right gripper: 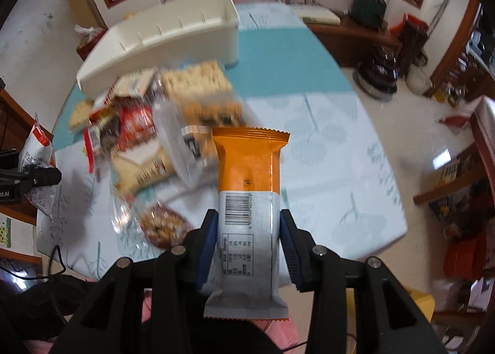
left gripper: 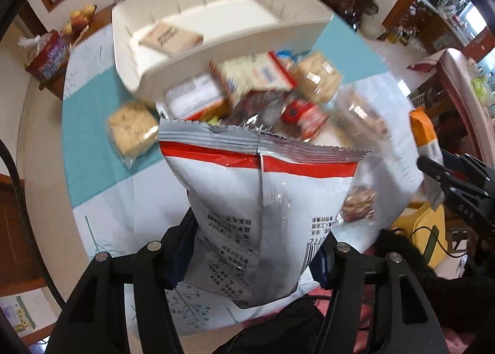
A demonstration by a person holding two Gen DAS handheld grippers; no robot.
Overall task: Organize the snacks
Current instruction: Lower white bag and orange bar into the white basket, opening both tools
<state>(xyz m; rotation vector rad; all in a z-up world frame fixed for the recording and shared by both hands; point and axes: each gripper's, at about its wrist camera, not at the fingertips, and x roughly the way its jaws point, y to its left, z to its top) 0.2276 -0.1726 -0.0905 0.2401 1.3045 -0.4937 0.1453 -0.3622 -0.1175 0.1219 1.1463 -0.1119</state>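
Two snacks being held near the bin (left gripper: 216, 23)

A bag (left gripper: 260, 199) is being clamped by the left tool (left gripper: 256, 261), a bar (right gripper: 249, 199) by the right tool (right gripper: 247, 245).

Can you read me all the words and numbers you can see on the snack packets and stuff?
"772": upside-down digits by the barcode on the white and red snack bag; its other print is too small to read.
"DAS": on the black right hand-held gripper.
Orange and white snack packet: barcode and table, print too small.
Packet in the white bin: print blurred.
Snack pile: labels blurred.
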